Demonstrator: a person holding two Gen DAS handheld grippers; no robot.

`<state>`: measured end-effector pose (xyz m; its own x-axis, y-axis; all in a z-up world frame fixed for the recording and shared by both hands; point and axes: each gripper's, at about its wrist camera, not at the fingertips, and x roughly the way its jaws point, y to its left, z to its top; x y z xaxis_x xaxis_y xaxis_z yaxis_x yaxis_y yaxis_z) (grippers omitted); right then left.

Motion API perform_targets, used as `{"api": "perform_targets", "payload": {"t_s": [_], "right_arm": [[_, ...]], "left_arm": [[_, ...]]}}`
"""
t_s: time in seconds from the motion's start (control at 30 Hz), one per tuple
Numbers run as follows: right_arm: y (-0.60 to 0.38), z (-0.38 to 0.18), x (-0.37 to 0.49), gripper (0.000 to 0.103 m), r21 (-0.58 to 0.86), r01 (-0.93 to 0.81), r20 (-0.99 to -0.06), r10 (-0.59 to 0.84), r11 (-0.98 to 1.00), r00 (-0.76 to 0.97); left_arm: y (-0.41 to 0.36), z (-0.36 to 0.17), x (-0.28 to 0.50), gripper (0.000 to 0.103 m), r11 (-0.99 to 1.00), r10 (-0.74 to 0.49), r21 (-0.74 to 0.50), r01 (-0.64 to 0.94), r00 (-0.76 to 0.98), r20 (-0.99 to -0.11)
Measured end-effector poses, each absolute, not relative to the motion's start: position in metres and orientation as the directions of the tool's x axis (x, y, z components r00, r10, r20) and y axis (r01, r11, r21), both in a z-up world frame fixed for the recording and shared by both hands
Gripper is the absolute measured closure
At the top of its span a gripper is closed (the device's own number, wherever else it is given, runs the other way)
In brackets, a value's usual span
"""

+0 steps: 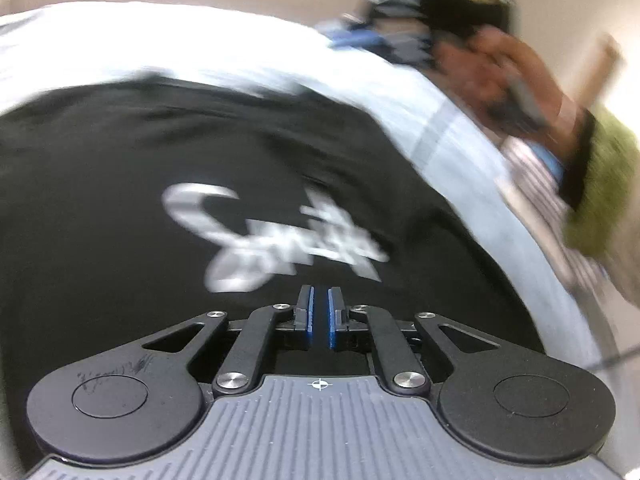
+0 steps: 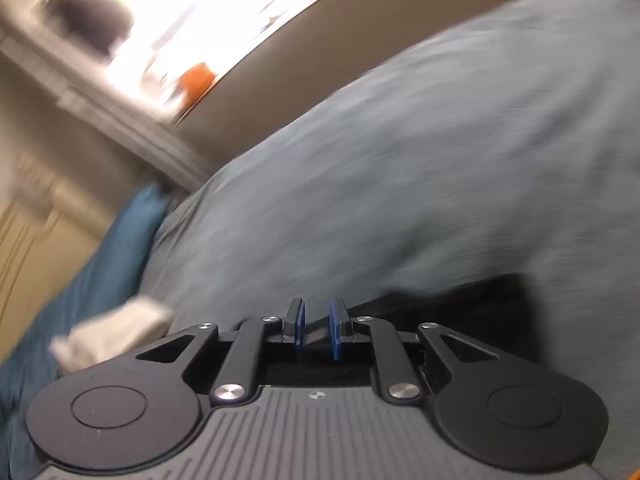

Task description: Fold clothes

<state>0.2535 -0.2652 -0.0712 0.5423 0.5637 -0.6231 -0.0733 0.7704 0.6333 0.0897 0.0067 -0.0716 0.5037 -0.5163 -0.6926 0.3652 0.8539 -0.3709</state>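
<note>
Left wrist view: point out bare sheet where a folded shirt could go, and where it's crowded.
Bare pale sheet lies beyond the black T-shirt, between its far edge and the wall. A narrower strip runs between the shirt's right edge and the clothes pile, which crowds the sheet's far right side.

place: home bedroom | evidence: bed sheet (image 1: 160, 48), clothes pile (image 1: 500, 80), cabinet (image 2: 36, 232)
</note>
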Motion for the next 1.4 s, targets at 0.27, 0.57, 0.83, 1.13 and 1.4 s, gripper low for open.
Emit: {"api": "perform_targets", "payload": {"t_s": [0.27, 0.57, 0.83, 1.13, 1.4], "right_arm": [[-0.068, -0.052, 0.283, 0.082, 0.599, -0.339, -0.682, 0.684, 0.725, 0.258], [0.076, -0.109, 0.289, 0.075, 0.459, -0.372, -0.846, 0.525, 0.807, 0.096], [0.099, -0.117, 0.289, 0.08, 0.374, -0.412, -0.879, 0.459, 0.831, 0.128], [0.076, -0.072, 0.284, 0.102, 0.366, -0.489, -0.812, 0.528, 0.792, 0.248], [-0.022, -0.017, 0.282, 0.102, 0.309, -0.496, -0.792, 0.508, 0.811, 0.338]], "left_arm": [[0.118, -0.067, 0.108, 0.088, 0.979, 0.027, -0.133, -0.152, 0.75, -0.661], [0.155, -0.095, 0.124, 0.074, 0.938, 0.218, -0.067, -0.341, 0.728, -0.65], [0.16, -0.102, 0.119, 0.077, 0.938, 0.201, -0.09, -0.334, 0.738, -0.644], [0.145, -0.068, 0.107, 0.101, 0.956, 0.104, -0.162, -0.246, 0.796, -0.596], [0.075, -0.026, 0.106, 0.102, 0.948, -0.245, -0.306, 0.087, 0.812, -0.53]]}}
